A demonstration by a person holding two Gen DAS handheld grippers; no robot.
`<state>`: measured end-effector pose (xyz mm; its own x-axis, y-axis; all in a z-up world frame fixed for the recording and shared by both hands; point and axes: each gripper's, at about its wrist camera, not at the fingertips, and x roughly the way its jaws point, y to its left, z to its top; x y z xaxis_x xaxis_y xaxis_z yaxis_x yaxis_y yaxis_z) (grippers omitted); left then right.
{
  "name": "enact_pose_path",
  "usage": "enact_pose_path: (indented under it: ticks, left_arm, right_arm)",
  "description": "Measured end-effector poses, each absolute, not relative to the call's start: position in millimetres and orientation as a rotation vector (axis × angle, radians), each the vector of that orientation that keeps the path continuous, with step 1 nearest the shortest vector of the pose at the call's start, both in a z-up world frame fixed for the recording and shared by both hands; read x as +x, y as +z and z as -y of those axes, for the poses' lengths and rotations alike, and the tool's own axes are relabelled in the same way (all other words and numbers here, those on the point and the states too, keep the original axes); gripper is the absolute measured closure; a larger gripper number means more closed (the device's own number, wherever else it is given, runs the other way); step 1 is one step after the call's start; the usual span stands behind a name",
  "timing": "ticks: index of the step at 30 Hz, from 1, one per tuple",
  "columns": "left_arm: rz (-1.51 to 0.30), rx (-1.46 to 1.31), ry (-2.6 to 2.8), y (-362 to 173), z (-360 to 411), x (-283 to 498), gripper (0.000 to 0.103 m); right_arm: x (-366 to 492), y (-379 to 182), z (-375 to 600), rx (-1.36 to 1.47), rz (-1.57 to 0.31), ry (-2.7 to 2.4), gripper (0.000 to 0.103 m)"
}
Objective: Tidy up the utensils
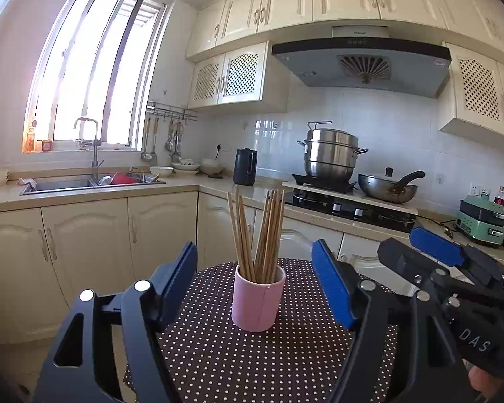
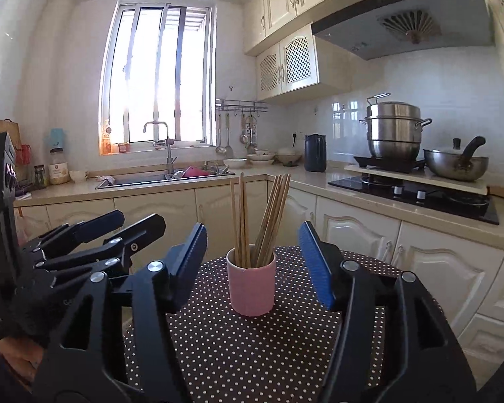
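A pink cup (image 1: 258,297) stands upright on a small round table with a dark polka-dot cloth (image 1: 252,362). Several wooden chopsticks (image 1: 258,231) stand in it, fanned out. My left gripper (image 1: 255,288) is open and empty, its blue pads on either side of the cup and a little short of it. My right gripper (image 2: 252,265) is open and empty too, likewise framing the cup (image 2: 251,287) and chopsticks (image 2: 258,215) on the cloth (image 2: 252,352). The right gripper also shows at the right of the left wrist view (image 1: 420,252), and the left gripper at the left of the right wrist view (image 2: 127,228).
Cream cabinets and a counter run behind the table. A sink (image 1: 90,183) with dishes lies under the window. A black kettle (image 1: 245,167), a steel steamer pot (image 1: 332,154) and a wok (image 1: 386,186) stand on the stove side. Ladles hang on a wall rack (image 2: 240,124).
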<state>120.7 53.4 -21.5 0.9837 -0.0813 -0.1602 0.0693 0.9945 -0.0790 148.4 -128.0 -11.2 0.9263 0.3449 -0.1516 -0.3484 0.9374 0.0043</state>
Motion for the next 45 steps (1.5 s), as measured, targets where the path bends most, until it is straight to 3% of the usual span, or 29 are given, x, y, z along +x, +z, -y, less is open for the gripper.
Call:
enact_pose_path:
  ticks: [22,30,45]
  left_arm:
    - [-0.007,-0.007,-0.103,29,-16,-83,0.032]
    - [0.049,0.051,-0.083,44,-3,-123,0.032]
    - [0.091,0.075,-0.06,54,2,-144,0.032]
  right_arm:
    - [-51,25,160,-0.032,-0.037,0.222,0.032]
    - [-83,35,167,-0.023,-0.007,0.207,0.026]
    - [-99,41,169,-0.034,0.018,0.186,0.024]
